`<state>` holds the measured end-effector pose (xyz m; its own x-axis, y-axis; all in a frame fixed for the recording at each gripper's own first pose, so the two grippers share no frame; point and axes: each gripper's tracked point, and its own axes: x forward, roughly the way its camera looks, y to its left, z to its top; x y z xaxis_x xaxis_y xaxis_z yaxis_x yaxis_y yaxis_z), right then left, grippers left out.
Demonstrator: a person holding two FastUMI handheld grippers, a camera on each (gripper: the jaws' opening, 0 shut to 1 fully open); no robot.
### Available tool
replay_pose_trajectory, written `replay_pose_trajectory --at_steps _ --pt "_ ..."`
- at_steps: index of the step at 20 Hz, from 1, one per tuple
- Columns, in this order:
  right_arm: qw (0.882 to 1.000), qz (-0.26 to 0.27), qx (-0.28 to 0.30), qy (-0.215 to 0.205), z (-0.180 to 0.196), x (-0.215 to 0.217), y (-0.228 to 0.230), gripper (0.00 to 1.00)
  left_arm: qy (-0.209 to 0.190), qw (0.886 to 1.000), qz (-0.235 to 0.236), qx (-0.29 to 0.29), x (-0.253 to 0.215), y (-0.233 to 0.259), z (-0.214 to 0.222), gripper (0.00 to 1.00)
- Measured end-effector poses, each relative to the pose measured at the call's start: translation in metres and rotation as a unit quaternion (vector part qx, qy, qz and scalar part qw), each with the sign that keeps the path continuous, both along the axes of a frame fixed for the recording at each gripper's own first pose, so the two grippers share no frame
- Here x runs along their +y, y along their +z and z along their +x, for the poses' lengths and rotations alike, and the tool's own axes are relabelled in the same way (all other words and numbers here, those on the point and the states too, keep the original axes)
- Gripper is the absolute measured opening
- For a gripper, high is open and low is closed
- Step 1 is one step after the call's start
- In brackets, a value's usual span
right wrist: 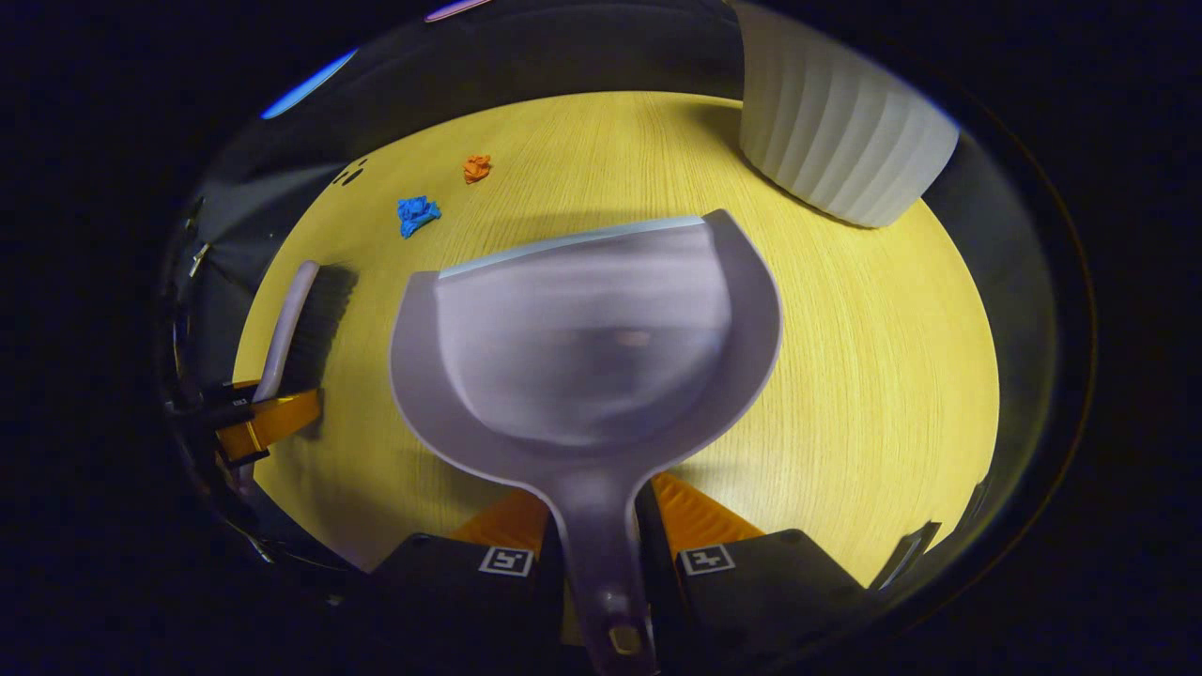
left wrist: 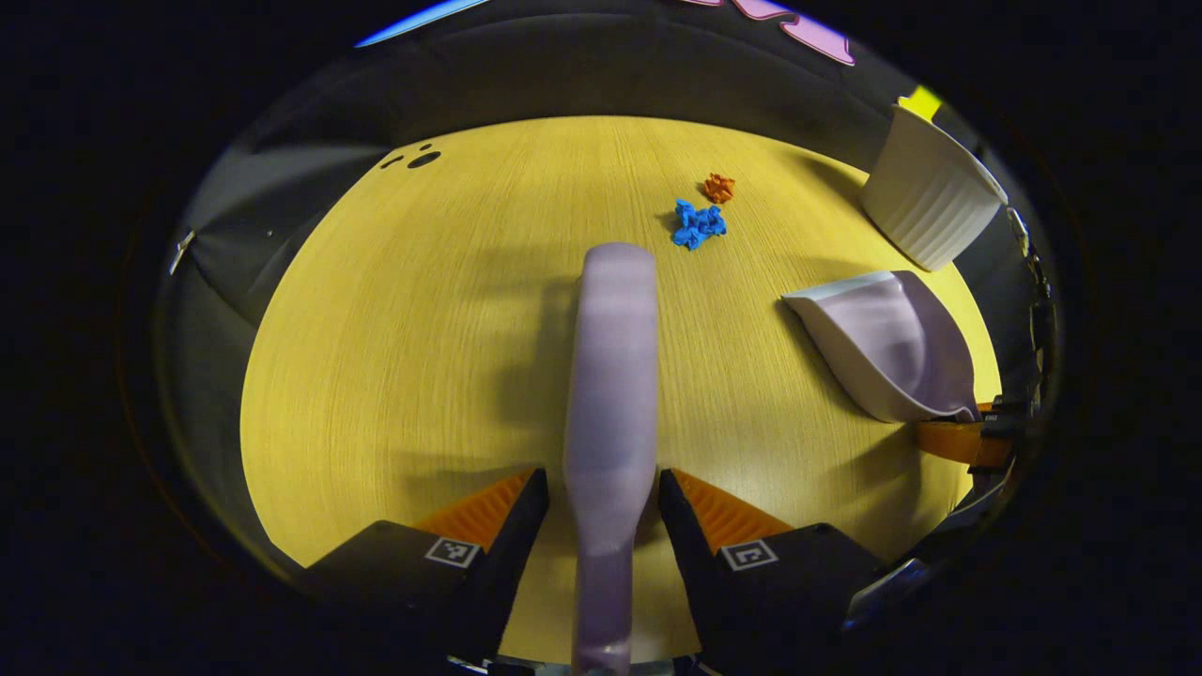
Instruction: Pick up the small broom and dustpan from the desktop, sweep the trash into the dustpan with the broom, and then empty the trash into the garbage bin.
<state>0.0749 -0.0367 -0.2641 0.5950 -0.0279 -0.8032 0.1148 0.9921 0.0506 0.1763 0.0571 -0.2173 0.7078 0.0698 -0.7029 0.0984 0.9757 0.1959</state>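
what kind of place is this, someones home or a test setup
Most likely a staged test booth, not a lived-in home: a bare wooden desktop backed by black cloth, with only a white bin and two paper scraps set out.

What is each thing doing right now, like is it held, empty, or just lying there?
Broom: held in the left gripper, off the trash.
Dustpan: held by its handle in the right gripper, empty.
Blue paper scrap: crumpled, loose on the table, not swept.
Orange paper scrap: crumpled, loose beside the blue one.
White bin: upright on the table; its inside is hidden.
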Motion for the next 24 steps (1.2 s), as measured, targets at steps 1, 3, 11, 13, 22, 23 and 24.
replay_pose_trajectory --at_steps 1,3,11,13,22,23,24 --pt "1.000 0.001 0.002 0.004 0.002 0.001 -0.004 0.40 -0.007 1.000 0.003 0.000 -0.002 0.000 0.001 0.73" --pt "1.000 0.007 0.009 0.014 -0.001 0.001 -0.002 0.38 -0.013 1.000 0.009 0.001 -0.005 0.001 0.004 0.49" --pt "0.999 0.014 0.022 0.047 0.000 -0.001 -0.003 0.36 -0.003 1.000 0.006 -0.013 0.003 0.012 0.014 0.27" --pt "0.998 0.008 0.023 0.062 -0.001 -0.006 0.000 0.36 -0.007 1.000 0.008 -0.016 0.006 0.025 0.028 0.27" --pt "0.989 -0.015 0.025 0.142 0.032 -0.015 0.028 0.36 -0.088 0.993 0.083 -0.019 0.007 0.087 0.161 0.27" --pt "0.988 -0.017 0.024 0.151 0.038 -0.014 0.028 0.40 -0.115 0.988 0.100 -0.015 -0.001 0.089 0.175 0.27" --pt "0.987 -0.019 0.025 0.159 0.043 -0.012 0.028 0.36 -0.154 0.980 0.127 -0.008 -0.011 0.089 0.188 0.27"
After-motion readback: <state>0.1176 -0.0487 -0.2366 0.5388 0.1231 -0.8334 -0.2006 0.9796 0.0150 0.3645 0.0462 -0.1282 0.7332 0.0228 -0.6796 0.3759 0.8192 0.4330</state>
